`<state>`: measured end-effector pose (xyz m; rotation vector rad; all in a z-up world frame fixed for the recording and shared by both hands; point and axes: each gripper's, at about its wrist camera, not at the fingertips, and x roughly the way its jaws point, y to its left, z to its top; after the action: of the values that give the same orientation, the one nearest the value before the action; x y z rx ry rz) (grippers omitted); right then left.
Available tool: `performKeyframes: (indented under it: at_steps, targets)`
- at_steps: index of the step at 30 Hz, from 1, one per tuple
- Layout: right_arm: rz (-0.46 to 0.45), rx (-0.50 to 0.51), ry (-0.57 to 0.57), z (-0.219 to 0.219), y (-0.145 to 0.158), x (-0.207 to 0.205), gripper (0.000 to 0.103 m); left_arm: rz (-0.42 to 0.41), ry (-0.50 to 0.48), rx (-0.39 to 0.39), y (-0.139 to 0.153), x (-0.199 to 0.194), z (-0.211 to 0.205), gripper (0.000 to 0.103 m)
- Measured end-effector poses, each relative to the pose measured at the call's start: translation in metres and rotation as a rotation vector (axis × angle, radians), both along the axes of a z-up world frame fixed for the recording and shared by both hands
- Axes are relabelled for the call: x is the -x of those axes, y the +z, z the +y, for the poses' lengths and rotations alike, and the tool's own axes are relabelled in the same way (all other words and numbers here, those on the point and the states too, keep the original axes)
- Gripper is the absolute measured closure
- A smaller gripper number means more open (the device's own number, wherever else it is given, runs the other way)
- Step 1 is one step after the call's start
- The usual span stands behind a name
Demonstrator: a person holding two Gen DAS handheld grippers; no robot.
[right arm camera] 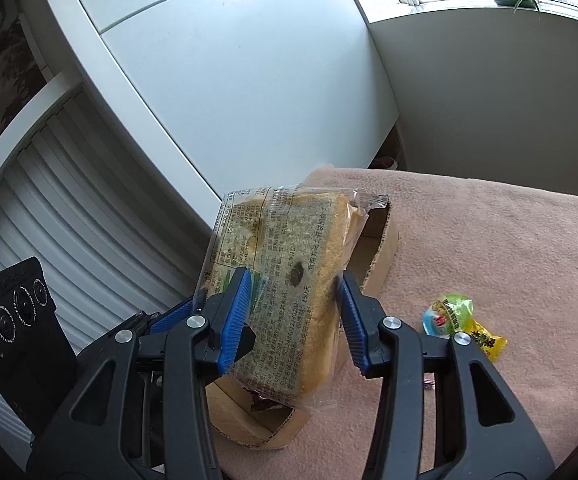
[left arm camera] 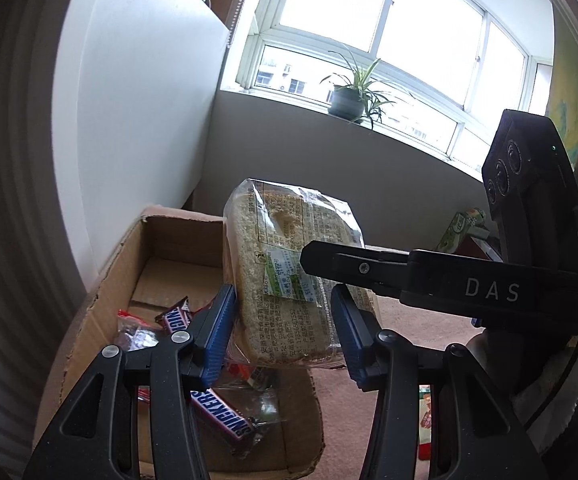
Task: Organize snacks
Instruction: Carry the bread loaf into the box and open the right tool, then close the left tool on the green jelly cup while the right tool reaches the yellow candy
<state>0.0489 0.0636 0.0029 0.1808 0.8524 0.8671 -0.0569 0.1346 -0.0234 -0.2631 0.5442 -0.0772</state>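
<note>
A clear-wrapped pack of sliced bread (left arm camera: pixel 285 276) is held upright over the open cardboard box (left arm camera: pixel 101 304). My left gripper (left arm camera: pixel 285 332) has its blue pads on both sides of the pack's lower part. My right gripper (right arm camera: pixel 293 316) clamps the same bread pack (right arm camera: pixel 289 280) between its blue pads, and its black finger (left arm camera: pixel 353 268) crosses in front of the pack in the left wrist view. Inside the box lie Snickers bars (left arm camera: pixel 225 420) and a red-wrapped snack (left arm camera: pixel 133 328).
The box (right arm camera: pixel 381 256) stands on a pink blanket (right arm camera: pixel 489 240) beside a white cabinet (right arm camera: pixel 229 80). A green and yellow snack packet (right arm camera: pixel 461 324) lies on the blanket to the right. A green carton (left arm camera: pixel 459 228) sits far right. A potted plant (left arm camera: pixel 349 96) stands on the windowsill.
</note>
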Motion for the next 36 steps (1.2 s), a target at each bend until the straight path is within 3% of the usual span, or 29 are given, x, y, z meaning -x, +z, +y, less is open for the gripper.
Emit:
performKeyframes:
  at_steps: [7, 11, 16, 21, 24, 30, 36]
  targets:
    - [0.024, 0.0, 0.044, 0.022, -0.017, -0.005, 0.057, 0.025, 0.043, 0.005, -0.011, 0.002, 0.017, 0.056]
    - [0.017, 0.012, 0.042, 0.025, -0.022, -0.006, 0.056, 0.029, 0.191, -0.161, -0.014, -0.001, 0.013, 0.056]
    - [0.018, 0.008, 0.024, 0.018, -0.026, -0.007, 0.056, 0.014, 0.208, -0.129, -0.012, 0.002, 0.021, 0.056]
    - [0.004, 0.012, 0.006, 0.004, -0.022, -0.007, 0.053, -0.002, 0.192, -0.109, -0.009, 0.004, 0.019, 0.056]
    - [-0.015, 0.029, -0.005, -0.008, -0.018, -0.003, 0.04, -0.006, 0.172, -0.111, -0.007, 0.001, 0.013, 0.056]
    - [-0.044, 0.091, -0.035, -0.047, -0.023, 0.006, 0.04, -0.008, 0.111, -0.114, -0.004, -0.005, -0.008, 0.056]
    - [-0.115, 0.221, -0.006, -0.085, -0.031, 0.028, 0.04, -0.007, 0.036, -0.11, -0.001, -0.01, -0.035, 0.056]
